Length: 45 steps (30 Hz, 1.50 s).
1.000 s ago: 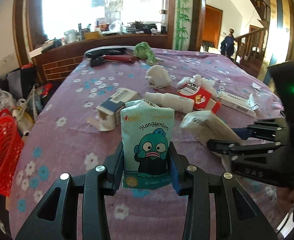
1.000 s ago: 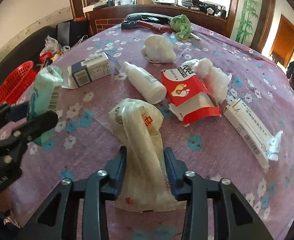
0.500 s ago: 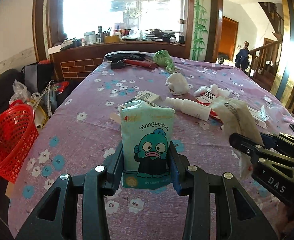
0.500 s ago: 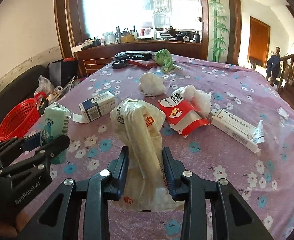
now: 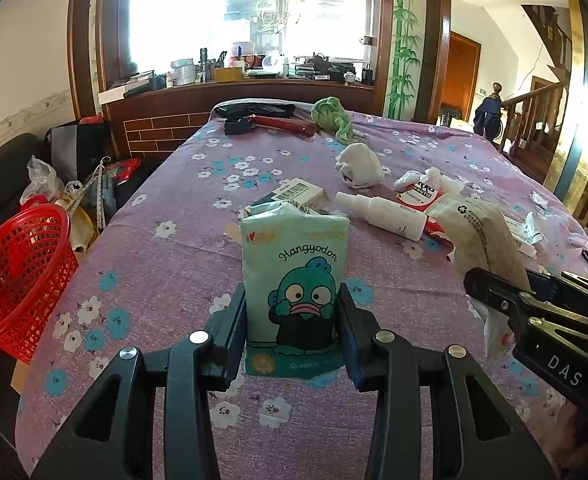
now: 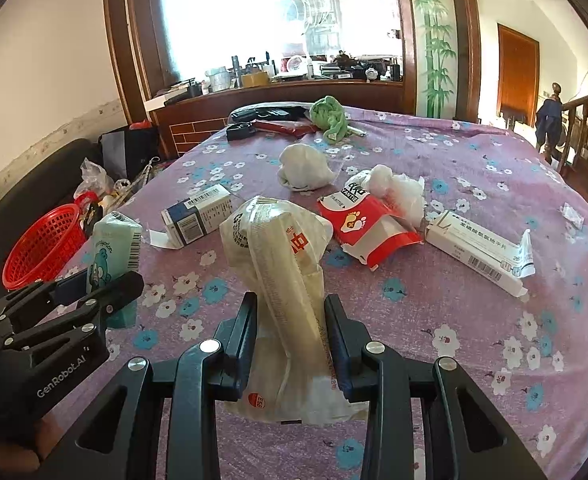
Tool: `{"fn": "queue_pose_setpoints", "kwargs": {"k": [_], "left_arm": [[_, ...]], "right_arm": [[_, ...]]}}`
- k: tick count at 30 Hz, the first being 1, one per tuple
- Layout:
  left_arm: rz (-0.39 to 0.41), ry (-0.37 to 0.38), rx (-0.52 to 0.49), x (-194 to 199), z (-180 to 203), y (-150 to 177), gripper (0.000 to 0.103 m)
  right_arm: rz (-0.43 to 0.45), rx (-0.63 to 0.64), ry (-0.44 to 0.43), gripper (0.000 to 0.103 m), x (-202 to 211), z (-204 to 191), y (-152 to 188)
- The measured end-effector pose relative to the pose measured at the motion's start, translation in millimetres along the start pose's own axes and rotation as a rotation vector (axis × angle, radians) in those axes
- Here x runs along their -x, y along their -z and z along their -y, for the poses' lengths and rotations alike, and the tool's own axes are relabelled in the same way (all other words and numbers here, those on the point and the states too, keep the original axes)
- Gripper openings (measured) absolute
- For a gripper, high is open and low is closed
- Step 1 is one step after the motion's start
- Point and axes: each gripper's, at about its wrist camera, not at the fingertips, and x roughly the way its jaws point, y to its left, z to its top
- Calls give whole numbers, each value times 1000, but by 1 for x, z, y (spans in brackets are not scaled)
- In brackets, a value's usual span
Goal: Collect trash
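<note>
My left gripper [image 5: 292, 322] is shut on a pale green tissue pack [image 5: 295, 272] printed with a blue cartoon fish, held upright above the purple flowered tablecloth [image 5: 166, 264]. My right gripper [image 6: 290, 330] is shut on a crumpled cream plastic bag [image 6: 282, 256] with red print. Each gripper shows in the other's view: the right gripper [image 5: 533, 300] with its bag at the right, the left gripper [image 6: 66, 300] with the tissue pack [image 6: 114, 248] at the left. A red mesh basket [image 5: 18, 272] sits off the table's left edge.
On the cloth lie a blue-white carton [image 6: 198, 216], a white spray bottle [image 5: 381, 212], a red-white packet [image 6: 367, 224], a long white box [image 6: 477, 252], white wads [image 6: 303, 168], a green cloth [image 6: 329, 118] and dark items at the far end. Bags crowd the floor left.
Both grippers rose and tilted up with their loads, so more of the room and window shows. The right gripper and its bag shifted lower right in the left wrist view.
</note>
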Motion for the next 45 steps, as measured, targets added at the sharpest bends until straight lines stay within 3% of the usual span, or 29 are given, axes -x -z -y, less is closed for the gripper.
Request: {"fn": "queue_pose_setpoints", "kwargs": {"k": [45], "left_arm": [[58,-100,77,34,-46,12,40]], "right_arm": [[-45,65,-71,37,12,-57,-1]]}}
